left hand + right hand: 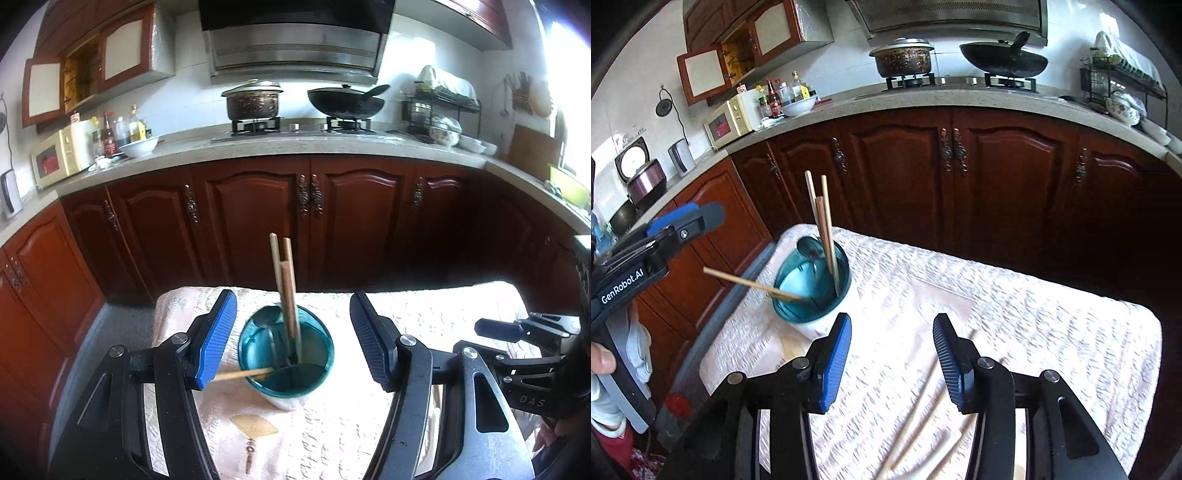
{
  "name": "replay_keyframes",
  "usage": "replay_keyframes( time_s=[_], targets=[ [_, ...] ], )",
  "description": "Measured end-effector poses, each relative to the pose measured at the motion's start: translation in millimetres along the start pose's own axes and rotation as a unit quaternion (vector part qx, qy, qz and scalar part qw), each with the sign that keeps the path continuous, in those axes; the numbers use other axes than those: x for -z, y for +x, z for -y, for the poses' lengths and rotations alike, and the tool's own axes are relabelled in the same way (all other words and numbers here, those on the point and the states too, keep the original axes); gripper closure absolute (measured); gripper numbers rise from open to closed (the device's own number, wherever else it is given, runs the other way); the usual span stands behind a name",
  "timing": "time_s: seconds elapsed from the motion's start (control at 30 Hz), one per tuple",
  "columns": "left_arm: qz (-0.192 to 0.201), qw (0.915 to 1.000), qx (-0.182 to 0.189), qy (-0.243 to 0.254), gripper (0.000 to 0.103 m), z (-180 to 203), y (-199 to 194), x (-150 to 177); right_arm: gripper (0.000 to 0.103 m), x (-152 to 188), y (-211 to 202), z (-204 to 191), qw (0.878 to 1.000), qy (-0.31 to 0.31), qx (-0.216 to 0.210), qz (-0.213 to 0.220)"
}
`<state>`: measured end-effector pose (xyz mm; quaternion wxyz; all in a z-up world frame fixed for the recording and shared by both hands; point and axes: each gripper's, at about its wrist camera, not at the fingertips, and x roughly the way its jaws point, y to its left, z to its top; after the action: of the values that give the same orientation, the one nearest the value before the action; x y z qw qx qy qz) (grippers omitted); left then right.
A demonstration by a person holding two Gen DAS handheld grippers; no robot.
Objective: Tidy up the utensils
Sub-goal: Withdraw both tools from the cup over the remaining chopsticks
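Jaws first: both pairs stand apart with nothing between them. I read the left gripper [293, 338] as spread wide, framing the cup from above and behind without touching it; the right gripper [892, 350] is parted more narrowly over bare cloth.

Largest to smallest. My desk [1052, 332] is covered by a pale quilted cloth and carries everything. Near its far left corner stands the teal cup [317, 384], upright. Inside it: three chopsticks [286, 288] upright and bunched together, a fourth chopstick [750, 283] lying slantwise across the rim with its end jutting out to the left, and a dark spoon [267, 317] leaning on the back wall. Two or three loose chopsticks [923, 424] lie on the cloth just below the right jaws; they are blurred, so I cannot count them exactly.

Step in hand, my judgement: a stick is dropped in and the left side is free; sorting is partly done.

Next move calls for: lower the right jaws onto one loose stick, align the pads across its shaft, close, lift, carry to the cup. The slanted stick probably needs tipping upright too.
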<state>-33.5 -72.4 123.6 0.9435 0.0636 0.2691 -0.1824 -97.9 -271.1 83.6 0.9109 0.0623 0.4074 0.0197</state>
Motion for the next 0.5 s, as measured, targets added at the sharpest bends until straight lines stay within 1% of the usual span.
replay_keyframes(
  time_s=[0.27, 0.5],
  targets=[
    [-0.014, 0.9997, 0.021, 0.001, 0.039, 23.0, -2.5, 17.6, 0.059, 22.9, -21.0, 17.2, 0.999, 0.021, 0.028, 0.003],
    [-0.032, 0.9990, 0.033, -0.002, 0.039, 37.3, 5.9, 32.0, 0.059, 35.2, -24.2, 24.7, 0.999, 0.034, 0.038, -0.003]
  ],
)
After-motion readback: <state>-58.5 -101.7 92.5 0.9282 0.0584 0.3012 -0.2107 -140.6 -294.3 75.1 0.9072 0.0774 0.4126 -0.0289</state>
